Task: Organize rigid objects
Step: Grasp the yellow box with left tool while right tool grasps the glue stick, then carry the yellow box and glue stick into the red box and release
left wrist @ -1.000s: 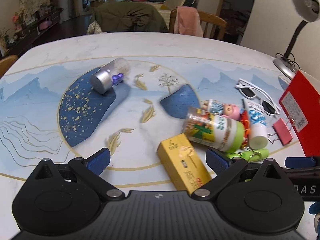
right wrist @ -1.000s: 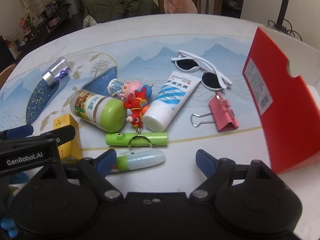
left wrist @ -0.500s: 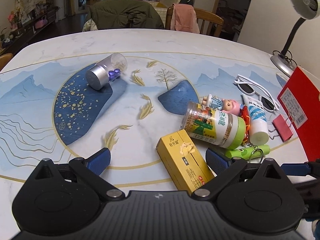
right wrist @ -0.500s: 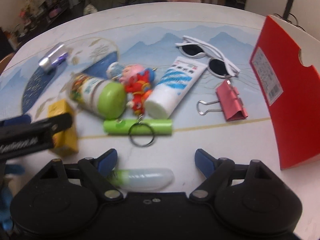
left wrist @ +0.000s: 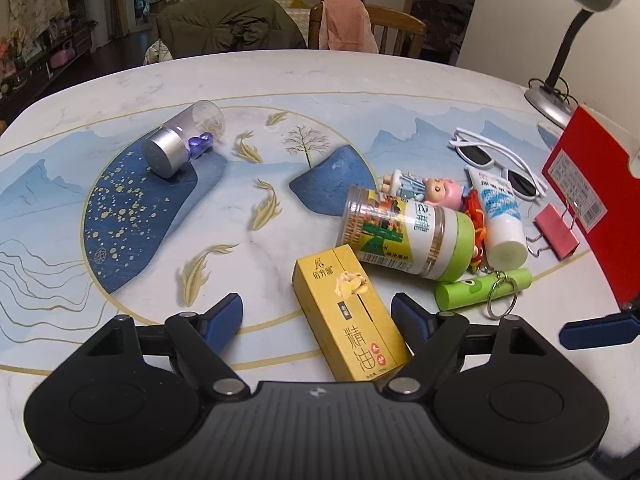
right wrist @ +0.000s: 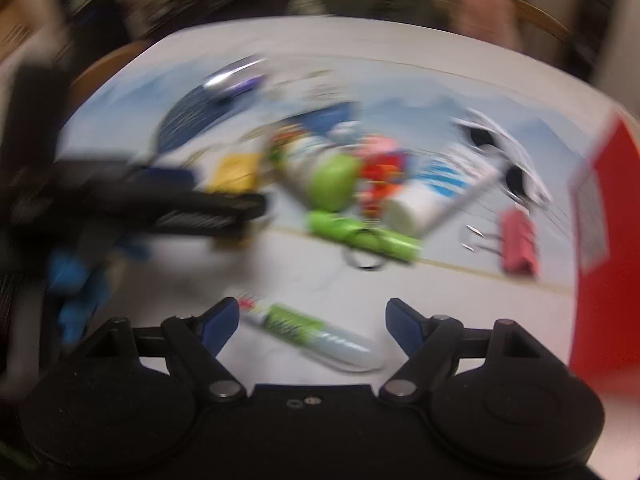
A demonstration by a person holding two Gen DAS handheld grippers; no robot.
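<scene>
- Yellow box point(left wrist: 352, 312): long rectangular carton with printed characters, lying flat on the table point(left wrist: 360, 76), near end between the blue pads of the left gripper point(left wrist: 318, 316); right pad touching or just beside its edge, left pad clear.
- Left gripper: jaws just narrowed, not clamped on the box.
- Right gripper point(right wrist: 312, 320): jaws parted and just narrowed a little; small green-and-white tube point(right wrist: 316, 338) lying between the pads, apparently untouched, though blur prevents certainty.
- Jar point(left wrist: 408, 236): clear plastic cylinder, green lid, printed label, on its side just beyond the box.
- Green cylinder point(left wrist: 480, 288) with metal key ring beside the jar; doll point(left wrist: 424, 188), white tube point(left wrist: 500, 216), white sunglasses point(left wrist: 496, 160) and pink binder clip point(left wrist: 556, 230) clustered behind.
- Vial point(left wrist: 182, 144): clear, silver cap, purple beads inside, lying well apart to the left.
- Red carton point(left wrist: 592, 200) cut off at right edge; desk lamp point(left wrist: 568, 40) behind.
- Right wrist view heavily smeared; labels there unreadable.
</scene>
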